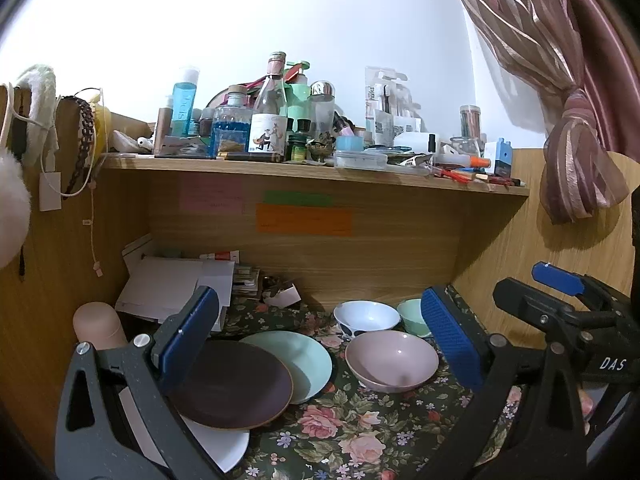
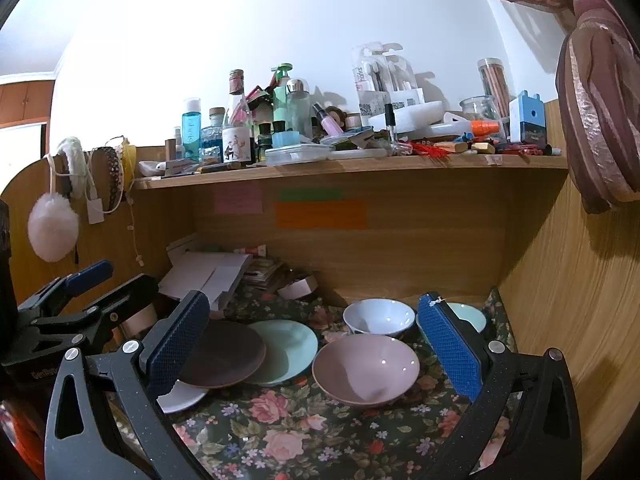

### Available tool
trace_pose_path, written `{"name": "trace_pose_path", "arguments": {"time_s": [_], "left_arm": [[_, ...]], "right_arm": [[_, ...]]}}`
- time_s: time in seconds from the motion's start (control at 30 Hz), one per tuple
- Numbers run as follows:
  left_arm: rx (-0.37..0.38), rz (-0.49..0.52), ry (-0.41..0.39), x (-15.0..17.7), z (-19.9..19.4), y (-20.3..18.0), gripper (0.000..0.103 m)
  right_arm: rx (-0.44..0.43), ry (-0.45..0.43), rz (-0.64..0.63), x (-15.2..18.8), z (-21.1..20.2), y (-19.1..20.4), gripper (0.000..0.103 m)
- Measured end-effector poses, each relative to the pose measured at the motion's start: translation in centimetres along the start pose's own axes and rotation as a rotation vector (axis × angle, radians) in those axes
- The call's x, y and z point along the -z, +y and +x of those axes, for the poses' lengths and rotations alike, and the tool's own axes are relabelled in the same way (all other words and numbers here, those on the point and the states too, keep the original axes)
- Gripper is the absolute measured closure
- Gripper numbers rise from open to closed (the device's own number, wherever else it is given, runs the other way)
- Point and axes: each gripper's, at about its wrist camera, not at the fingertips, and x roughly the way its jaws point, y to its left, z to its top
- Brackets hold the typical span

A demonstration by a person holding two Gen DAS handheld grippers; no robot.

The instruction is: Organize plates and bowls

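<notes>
Both tongs spread wide and empty: left tongs (image 1: pixel 320 344), right tongs (image 2: pixel 316 352). Plates fanned lower left: brown plate (image 1: pixel 236 384) over mint plate (image 1: pixel 304 356) and white plate (image 1: pixel 224 448). Bowls unnested centre-right on the floral tabletop (image 1: pixel 352 432): pink bowl (image 1: pixel 392 360), white bowl (image 1: pixel 366 316), mint bowl (image 1: pixel 412 314). Probably awaiting stacking.

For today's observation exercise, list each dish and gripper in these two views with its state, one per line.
Left gripper: open, holding nothing.
Right gripper: open, holding nothing.
Dark brown round plate: overlapping the two other plates.
Mint green plate: partly under the brown one.
White plate: mostly covered.
Pink bowl: upright, empty.
White bowl: upright, empty.
Mint green bowl: upright, partly hidden.
</notes>
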Motion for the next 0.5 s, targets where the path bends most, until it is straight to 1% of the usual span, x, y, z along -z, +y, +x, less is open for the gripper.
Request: {"name": "trace_pose_path", "arguments": {"time_s": [0.5], "left_arm": [[0.003, 0.0, 0.0, -0.01, 0.11, -0.25, 0.0]], "right_arm": [[0.0, -0.002, -0.001, 0.09, -0.09, -0.06, 0.0]]}}
